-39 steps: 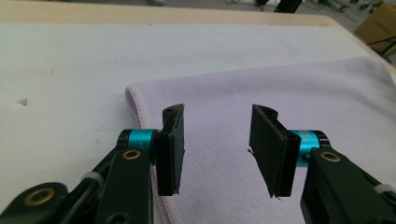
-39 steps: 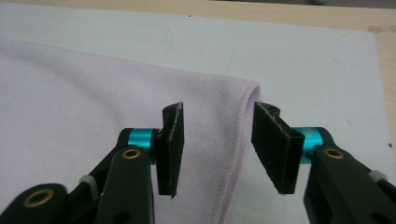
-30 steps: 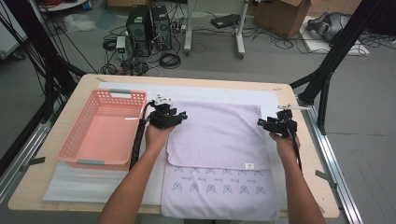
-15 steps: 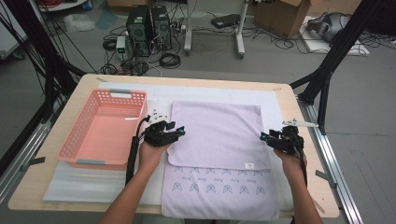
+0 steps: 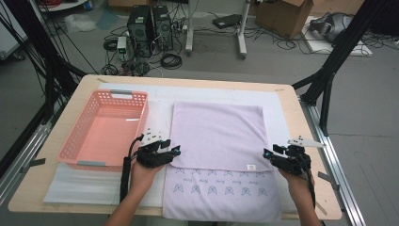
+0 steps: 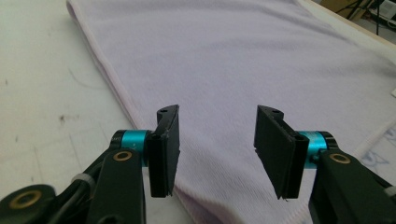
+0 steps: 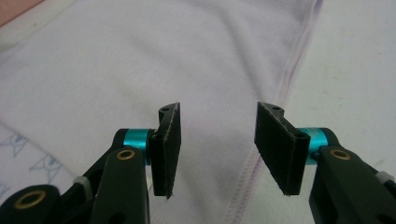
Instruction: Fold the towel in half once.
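Folded lilac towel (image 5: pixel 217 134): soft, light, limp.
Left gripper (image 5: pixel 175 151) and right gripper (image 5: pixel 267 154) (jaws apart, empty) should pinch the near corners.

lab | computer towers (image 5: pixel 149 24), floor cables (image 5: pixel 171 60), black rig struts (image 5: pixel 335 66)

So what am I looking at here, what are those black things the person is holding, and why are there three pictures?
A person at a table holds a hand-held set of tongs in each hand. The high view looks down from above: the left tongs and right tongs sit at the two sides of a lilac towel, folded partway over itself. A pink basket stands to its left. The other two pictures come from cameras riding on the tongs: left tongs, right tongs. Both stand open above the towel's edges, holding nothing.
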### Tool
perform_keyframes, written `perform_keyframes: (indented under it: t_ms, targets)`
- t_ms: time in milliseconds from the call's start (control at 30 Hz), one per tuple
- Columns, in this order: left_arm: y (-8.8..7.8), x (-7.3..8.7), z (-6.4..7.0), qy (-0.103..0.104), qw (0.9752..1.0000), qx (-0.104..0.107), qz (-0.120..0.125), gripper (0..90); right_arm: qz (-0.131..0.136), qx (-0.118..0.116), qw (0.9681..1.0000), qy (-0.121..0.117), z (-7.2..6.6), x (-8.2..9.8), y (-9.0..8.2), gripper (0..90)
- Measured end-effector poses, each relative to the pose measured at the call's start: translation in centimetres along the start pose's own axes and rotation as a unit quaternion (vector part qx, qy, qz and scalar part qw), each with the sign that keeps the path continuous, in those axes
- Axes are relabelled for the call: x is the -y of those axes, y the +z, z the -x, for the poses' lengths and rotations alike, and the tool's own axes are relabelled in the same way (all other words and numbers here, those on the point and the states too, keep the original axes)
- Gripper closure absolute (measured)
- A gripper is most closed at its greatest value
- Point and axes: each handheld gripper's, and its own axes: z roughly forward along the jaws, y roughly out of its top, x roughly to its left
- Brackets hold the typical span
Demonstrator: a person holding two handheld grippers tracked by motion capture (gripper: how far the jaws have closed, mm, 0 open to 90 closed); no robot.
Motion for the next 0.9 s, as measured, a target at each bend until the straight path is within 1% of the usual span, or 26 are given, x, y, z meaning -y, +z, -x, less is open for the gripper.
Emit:
perform_keyframes:
  t_ms: [67,133,233,333,400,433,467,500,567,600,667,733,833,900]
  targets:
    - [-0.5,0.6,0.3,0.011,0.9998,-0.006,-0.013,49.8,-0.006,0.007,0.9999,-0.014,-0.5,0.4,-0.3,50.6]
    - [-0.8,1.2,0.5,0.012,0.9997,-0.01,-0.021,49.9,-0.009,0.016,0.9997,-0.018,-0.8,1.1,-0.7,51.1]
    - [-1.2,1.9,0.4,0.005,0.9995,-0.011,-0.03,51.4,-0.009,0.026,0.9996,-0.01,-0.8,2.2,-1.4,52.3]
    - [-1.3,2.2,0.4,-0.007,0.9992,-0.009,-0.038,54.8,-0.009,0.025,0.9997,0.001,-0.7,3.4,-1.8,54.9]
    - [-1.5,2.4,0.6,-0.012,0.999,-0.01,-0.041,59.3,-0.015,0.019,0.9997,0.004,-0.8,4.3,-1.8,56.1]
    - [-1.6,2.4,0.7,-0.013,0.999,-0.008,-0.043,60.8,-0.021,0.021,0.9996,0.004,-0.9,4.6,-1.7,56.6]
    - [-1.7,2.4,0.8,-0.011,0.9989,-0.007,-0.045,63.1,-0.032,0.022,0.9992,-0.002,-1.0,4.7,-1.6,56.6]
    - [-1.7,2.5,0.8,-0.009,0.9988,-0.008,-0.048,65.8,-0.038,0.024,0.999,-0.002,-1.1,4.8,-1.4,56.6]
    - [-1.5,2.5,0.8,-0.007,0.9986,-0.006,-0.052,70.7,-0.042,0.021,0.9989,0.0,-1.1,5.0,-1.0,58.2]
    - [-1.5,2.5,0.9,-0.005,0.9985,-0.009,-0.054,74.9,-0.044,0.024,0.9987,-0.005,-1.2,5.0,-0.8,59.0]
    - [-1.5,2.5,1.0,0.0,0.9986,-0.013,-0.052,80.9,-0.045,0.031,0.9984,-0.014,-1.3,4.8,-0.7,63.2]
    - [-1.5,2.5,1.1,0.005,0.9985,-0.015,-0.052,85.6,-0.049,0.04,0.9977,-0.025,-1.4,4.7,-0.6,71.8]
    - [-1.6,2.5,1.2,0.008,0.9988,-0.015,-0.045,86.9,-0.054,0.045,0.9971,-0.028,-1.3,4.7,-0.6,80.8]
    - [-1.8,2.4,1.3,0.007,0.9991,-0.013,-0.039,87.0,-0.052,0.046,0.9971,-0.031,-1.2,4.6,-0.6,83.5]
